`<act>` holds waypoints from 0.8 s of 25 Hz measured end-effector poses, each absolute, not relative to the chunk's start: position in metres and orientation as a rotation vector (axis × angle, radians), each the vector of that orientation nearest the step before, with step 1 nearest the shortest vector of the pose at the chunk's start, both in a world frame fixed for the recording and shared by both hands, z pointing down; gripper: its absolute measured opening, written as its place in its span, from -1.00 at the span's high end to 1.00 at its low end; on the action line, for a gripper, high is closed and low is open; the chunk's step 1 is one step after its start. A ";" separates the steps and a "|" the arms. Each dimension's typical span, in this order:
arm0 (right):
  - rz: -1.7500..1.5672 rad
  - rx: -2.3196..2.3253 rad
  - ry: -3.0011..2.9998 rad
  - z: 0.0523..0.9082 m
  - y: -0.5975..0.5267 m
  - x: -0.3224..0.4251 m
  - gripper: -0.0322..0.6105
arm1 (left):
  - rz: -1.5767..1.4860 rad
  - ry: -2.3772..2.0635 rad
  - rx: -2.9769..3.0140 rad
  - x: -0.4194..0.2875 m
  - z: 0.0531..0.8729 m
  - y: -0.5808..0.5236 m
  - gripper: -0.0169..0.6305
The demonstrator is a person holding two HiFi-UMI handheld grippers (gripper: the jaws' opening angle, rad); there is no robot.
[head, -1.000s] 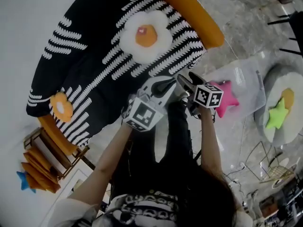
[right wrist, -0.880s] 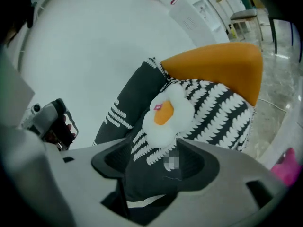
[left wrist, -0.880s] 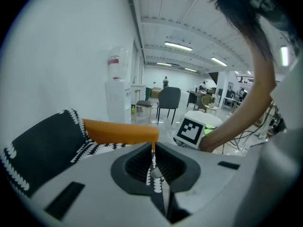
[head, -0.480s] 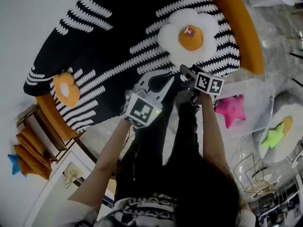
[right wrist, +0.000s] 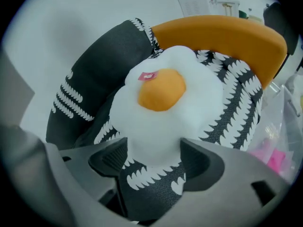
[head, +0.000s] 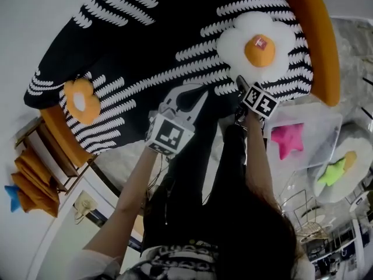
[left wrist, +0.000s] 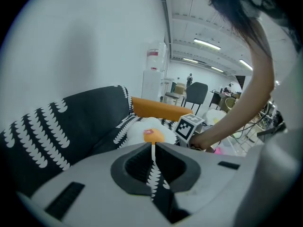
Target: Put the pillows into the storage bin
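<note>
We stand over the sofa (head: 145, 51) with both arms out, and the next move turns on how the egg pillow (right wrist: 165, 103) lies to the right gripper (right wrist: 152, 162).

It lies straight ahead of that gripper and just below it, flat on the seat. Its near white lobe already reaches in between the two jaws. These jaws have just been opening and stand wide apart. The lobe fills most of the gap, and we judge that the pads are not yet pressing on it, so nothing is held.

The pillow is roughly round, a little wider across than deep, so we see no long axis to line up with. The jaws straddle the lobe side to side, which looks right for a pinch on its edge.

The left gripper (left wrist: 152, 148) is clenched to a thin slit with nothing in it. It hangs beside the right one but further from the pillow, so we judge the right hand the nearer and the natural one to take it.

The clear bin (head: 317, 118) sits on the floor off the sofa's end, past the orange bolster (head: 315, 39), on the right hand's outer side. A pink star (head: 287, 139) lies in it.

A small flower pillow (head: 80, 101) rests well apart on the sofa's far left, nearer the left hand.
</note>
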State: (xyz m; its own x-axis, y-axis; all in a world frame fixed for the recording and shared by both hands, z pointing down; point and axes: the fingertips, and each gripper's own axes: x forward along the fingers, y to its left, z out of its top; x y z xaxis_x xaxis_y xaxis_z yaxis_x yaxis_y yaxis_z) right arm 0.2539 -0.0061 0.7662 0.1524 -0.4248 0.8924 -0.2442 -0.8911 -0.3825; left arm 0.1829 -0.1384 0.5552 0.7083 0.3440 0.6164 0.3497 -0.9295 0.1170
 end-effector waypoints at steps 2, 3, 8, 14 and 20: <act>-1.843 -2.288 0.596 0.768 -0.006 0.254 -0.21 | -1.040 -0.568 -2.911 0.180 0.561 -0.145 0.90; -1.840 -2.286 0.558 0.769 -0.005 0.254 -0.22 | -1.041 -0.565 -2.913 0.180 0.562 -0.148 0.90; -1.715 -2.192 0.288 0.760 0.010 0.266 -0.35 | -0.991 -0.578 -2.923 0.183 0.548 -0.151 0.90; -1.669 -1.975 0.282 0.782 0.011 0.260 -0.40 | -0.966 -0.622 -2.908 0.191 0.544 -0.141 0.90; -1.606 -1.926 0.380 0.782 0.000 0.262 0.11 | -0.973 -0.700 -2.877 0.189 0.549 -0.126 0.90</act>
